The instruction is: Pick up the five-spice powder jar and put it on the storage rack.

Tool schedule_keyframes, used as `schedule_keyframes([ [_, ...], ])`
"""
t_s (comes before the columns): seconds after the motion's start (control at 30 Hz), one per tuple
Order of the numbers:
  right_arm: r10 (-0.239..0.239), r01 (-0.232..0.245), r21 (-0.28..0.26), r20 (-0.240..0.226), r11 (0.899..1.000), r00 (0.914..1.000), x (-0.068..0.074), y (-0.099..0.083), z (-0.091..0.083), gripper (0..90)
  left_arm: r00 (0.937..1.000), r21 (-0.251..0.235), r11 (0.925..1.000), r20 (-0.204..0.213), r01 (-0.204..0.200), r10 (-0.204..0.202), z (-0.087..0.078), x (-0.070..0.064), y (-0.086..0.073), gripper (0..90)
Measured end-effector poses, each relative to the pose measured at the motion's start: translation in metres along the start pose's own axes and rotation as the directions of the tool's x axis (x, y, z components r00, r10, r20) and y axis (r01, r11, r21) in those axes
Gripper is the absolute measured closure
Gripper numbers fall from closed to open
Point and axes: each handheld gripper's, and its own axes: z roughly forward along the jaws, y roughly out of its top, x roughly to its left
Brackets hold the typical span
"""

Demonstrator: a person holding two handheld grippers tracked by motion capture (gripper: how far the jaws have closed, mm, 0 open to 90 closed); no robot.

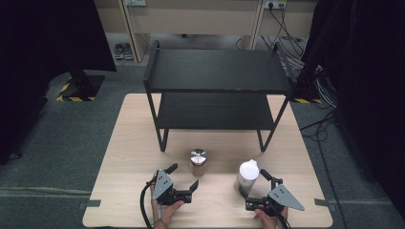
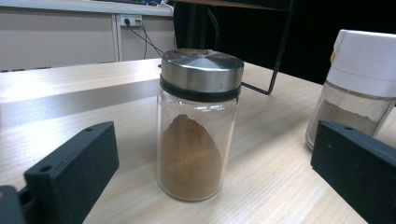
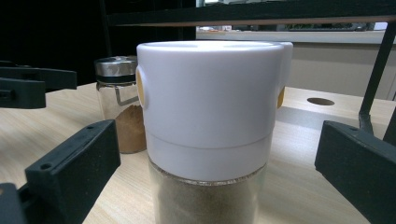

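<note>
Standing upright on the worktop (image 1: 124,157), the steel-lidded jar (image 2: 198,126) holds brown powder, the white-capped jar (image 3: 210,135) paler powder. Each sits between the spread, non-touching jaws of the left tool (image 1: 183,177) and right tool (image 1: 252,183).

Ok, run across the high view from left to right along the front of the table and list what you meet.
left gripper → steel-lidded glass jar of brown powder → white-capped jar → right gripper, whose open jaws stand either side of the white-capped jar.
</note>
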Motion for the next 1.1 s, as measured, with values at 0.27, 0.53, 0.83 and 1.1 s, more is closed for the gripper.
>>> schedule_keyframes([
  [0.27, 0.001, -0.001, 0.0, 0.001, 1.0, 1.0, 0.0, 0.0, 0.0, 0.4, 0.9999, 0.008, 0.9999, 0.013, 0.008, -0.008, 0.012, 0.004, 0.01, 0.3],
  [0.53, 0.001, -0.001, -0.001, 0.002, 1.0, 1.0, 0.0, 0.0, 0.0, 0.4, 0.9999, 0.039, 0.9992, 0.016, 0.002, -0.003, 0.033, 0.012, 0.024, 0.4],
  [0.83, 0.001, -0.001, 0.0, 0.003, 1.0, 1.0, 0.0, 0.0, 0.0, 0.4, 0.9998, 0.076, 0.9971, 0.018, -0.009, 0.007, 0.045, 0.014, 0.03, 1.1],
  [1.1, 0.001, -0.001, -0.001, 0.004, 1.0, 1.0, 0.0, 0.0, 0.0, 0.4, 0.9995, 0.104, 0.9943, 0.023, -0.022, 0.02, 0.055, 0.014, 0.033, 5.8],
])
